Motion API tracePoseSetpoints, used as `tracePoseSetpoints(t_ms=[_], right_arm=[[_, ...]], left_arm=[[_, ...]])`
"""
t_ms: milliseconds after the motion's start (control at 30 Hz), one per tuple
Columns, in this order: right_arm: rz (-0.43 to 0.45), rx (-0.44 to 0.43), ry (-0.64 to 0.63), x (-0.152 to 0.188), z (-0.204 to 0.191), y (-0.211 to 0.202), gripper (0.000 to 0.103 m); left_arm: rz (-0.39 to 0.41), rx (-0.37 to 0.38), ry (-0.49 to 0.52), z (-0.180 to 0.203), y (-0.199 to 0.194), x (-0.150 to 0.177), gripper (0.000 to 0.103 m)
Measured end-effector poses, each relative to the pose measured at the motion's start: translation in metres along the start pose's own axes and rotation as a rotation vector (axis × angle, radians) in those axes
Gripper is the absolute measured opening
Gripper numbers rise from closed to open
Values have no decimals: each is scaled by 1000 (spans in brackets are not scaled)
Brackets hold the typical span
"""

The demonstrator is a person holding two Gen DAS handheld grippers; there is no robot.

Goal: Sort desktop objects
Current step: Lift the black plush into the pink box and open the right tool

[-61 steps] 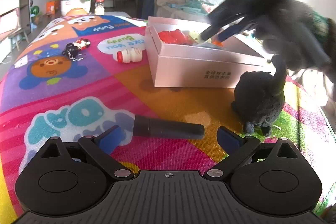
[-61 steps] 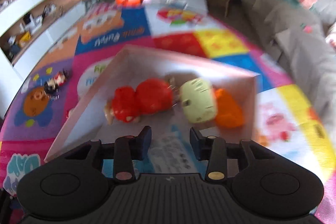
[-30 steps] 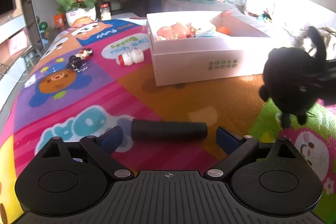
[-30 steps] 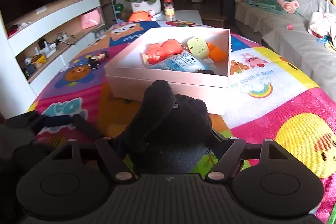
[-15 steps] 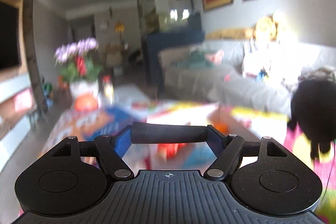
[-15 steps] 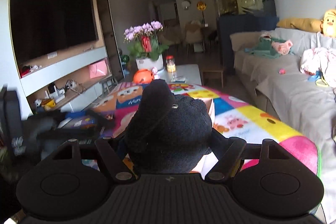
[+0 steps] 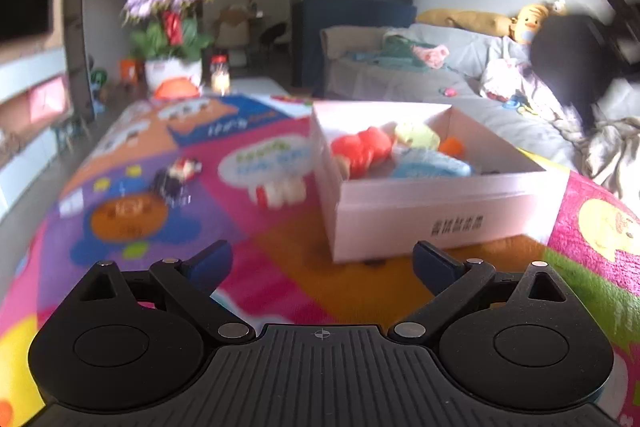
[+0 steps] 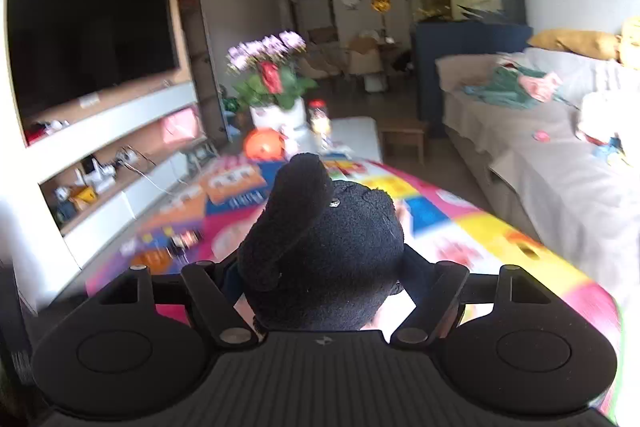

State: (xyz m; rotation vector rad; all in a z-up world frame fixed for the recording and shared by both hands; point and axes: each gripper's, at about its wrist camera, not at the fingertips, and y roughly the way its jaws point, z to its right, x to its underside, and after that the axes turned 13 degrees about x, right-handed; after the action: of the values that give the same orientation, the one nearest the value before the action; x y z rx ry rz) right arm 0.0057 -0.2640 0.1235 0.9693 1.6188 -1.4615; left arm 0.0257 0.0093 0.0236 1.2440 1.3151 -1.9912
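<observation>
**Black cylinder gone from left jaws; plush carried aloft on the right**

Half a second ago the left gripper (image 7: 322, 263) clamped a black cylinder; now its blue-tipped fingers (image 7: 208, 261) stand wide apart with nothing between them, above the patchwork play mat (image 7: 132, 219). The cylinder cannot be found in either view.

Landmark: pink box (image 7: 436, 211), lid off, ahead and right of the left gripper.
- Inside the box: red toy (image 7: 362, 147), pale green toy (image 7: 416, 135), orange piece (image 7: 452, 147), light blue packet (image 7: 434, 167).
- Left of the box, on the mat: small red-capped bottle (image 7: 278, 193), lying down; farther left, a dark keychain figure (image 7: 178, 177). Both blurred.
- Above and right of the box: a dark blur, the black plush toy (image 7: 568, 67), off the mat.

Right gripper (image 8: 320, 279): closed around the black plush toy (image 8: 320, 251), which fills the gap between its fingers and hides the box from that camera.
</observation>
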Motion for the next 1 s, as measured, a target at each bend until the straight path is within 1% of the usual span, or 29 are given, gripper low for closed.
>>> tracePoseSetpoints(t_ms=[100,167,267,367,400,433,500,533,567,667,700,733,800,833,867,900,933,967,1000], right_arm=[[25,-71,40,-29,-15,28,75],[18,-99,63,-42,-27,52,75],[-56,-153,122,-50,-40,96,75],[-168,-171,166,-38,-42,142,76],[-202,-164,163,-32,-41,155,79],[-227,-136,155,-25,-39,164,80],[-244,-43,134,-14,-32,171,83],[-227,-14,123,-12,-29,168,85],[-193,28,101,-10,-27,162,85],[-96,180,-54,-4,-37,143,85],[-80,215,-101,-2,-40,143,84],[-82,221,-122,-2,-40,144,84],[-133,183,-102,-3,-40,155,83],[-165,153,-75,-5,-40,160,83],[-209,110,-33,-9,-38,165,81],[-265,49,9,-12,-37,169,71],[-318,-18,35,-12,-41,171,66],[-358,-62,35,-10,-46,174,63],[-361,-54,8,-8,-54,173,63]], left_arm=[[-4,26,-28,-1,-1,8,100],[-8,38,-29,-2,0,14,100],[11,45,-43,-2,-1,16,100],[22,52,-71,-5,-4,17,100],[25,57,-79,-6,-4,18,100],[30,62,-84,-7,-5,18,101],[30,71,-88,-8,-5,18,101],[26,76,-89,-8,-4,18,101],[20,81,-88,-8,-3,18,101],[19,87,-88,-7,-2,18,101],[20,88,-88,-7,-2,18,101],[19,90,-89,-7,-2,18,101],[16,91,-91,-7,-2,18,102],[15,89,-92,-8,-1,18,102],[15,88,-93,-8,-1,18,102],[15,86,-93,-7,-1,19,102],[15,86,-92,-7,-1,19,102],[16,85,-91,-7,-1,19,102],[16,85,-91,-7,-1,19,102]])
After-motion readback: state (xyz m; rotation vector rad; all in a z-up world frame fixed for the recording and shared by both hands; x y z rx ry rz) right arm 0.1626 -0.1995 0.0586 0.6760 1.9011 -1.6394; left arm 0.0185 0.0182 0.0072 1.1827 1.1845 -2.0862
